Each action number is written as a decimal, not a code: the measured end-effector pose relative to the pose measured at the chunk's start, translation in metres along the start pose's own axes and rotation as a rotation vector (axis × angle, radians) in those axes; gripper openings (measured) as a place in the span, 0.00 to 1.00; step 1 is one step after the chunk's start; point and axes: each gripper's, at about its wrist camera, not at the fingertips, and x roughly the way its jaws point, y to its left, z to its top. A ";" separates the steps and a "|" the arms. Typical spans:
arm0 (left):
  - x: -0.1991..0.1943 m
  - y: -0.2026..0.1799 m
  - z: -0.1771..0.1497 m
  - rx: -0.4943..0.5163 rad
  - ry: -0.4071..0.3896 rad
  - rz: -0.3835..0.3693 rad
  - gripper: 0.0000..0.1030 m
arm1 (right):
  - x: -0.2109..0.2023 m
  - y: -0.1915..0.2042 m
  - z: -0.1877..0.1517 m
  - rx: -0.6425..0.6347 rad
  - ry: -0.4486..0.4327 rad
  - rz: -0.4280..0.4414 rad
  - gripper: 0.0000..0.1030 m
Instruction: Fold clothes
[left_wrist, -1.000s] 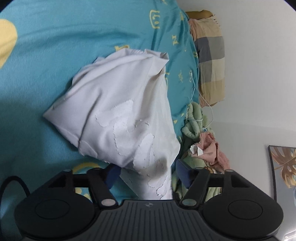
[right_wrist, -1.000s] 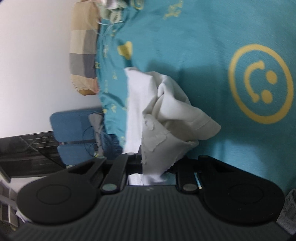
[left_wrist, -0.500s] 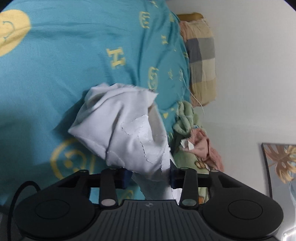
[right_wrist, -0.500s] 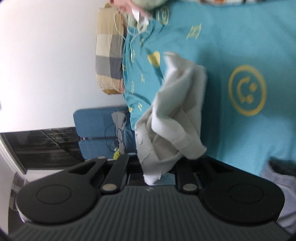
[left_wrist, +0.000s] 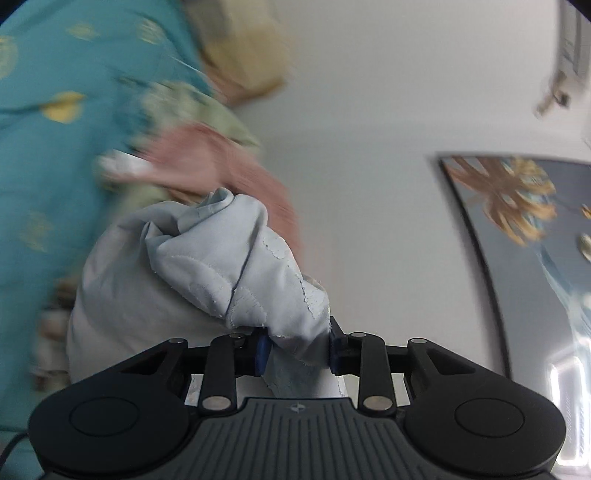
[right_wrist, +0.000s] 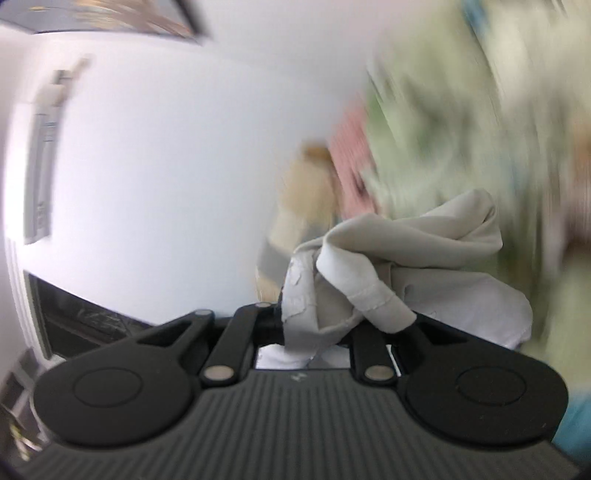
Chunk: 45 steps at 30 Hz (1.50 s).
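A white garment (left_wrist: 207, 266) with a cracked print hangs bunched and lifted off the bed between both grippers. In the left wrist view my left gripper (left_wrist: 297, 350) has its blue pads (left_wrist: 263, 350) pressed on a wad of the cloth, and its jaws are still closing. In the right wrist view the same white garment (right_wrist: 417, 251) drapes over my right gripper (right_wrist: 332, 328), which is shut on a hemmed edge. The cloth hides the right fingertips. Both views are blurred by motion.
The teal bedsheet (left_wrist: 44, 155) with yellow prints lies at the left. A pile of green and pink clothes (left_wrist: 207, 147) sits by a checked pillow (left_wrist: 240, 48) against the white wall. A framed leaf picture (left_wrist: 517, 206) hangs at the right. Dark furniture (right_wrist: 74, 317) stands at the lower left.
Both grippers rose fast from the bed and now point nearly level at the wall, carrying the white garment up. The left jaws went from wide apart to pressing on the cloth.
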 end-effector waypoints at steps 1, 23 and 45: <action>0.019 -0.017 -0.010 0.025 0.029 -0.044 0.31 | -0.014 0.012 0.025 -0.041 -0.042 0.008 0.15; 0.157 0.077 -0.174 0.405 0.343 0.079 0.40 | -0.081 -0.104 0.085 -0.207 -0.169 -0.338 0.16; -0.023 -0.043 -0.148 1.070 0.021 0.276 1.00 | -0.138 -0.003 -0.002 -0.677 -0.296 -0.569 0.84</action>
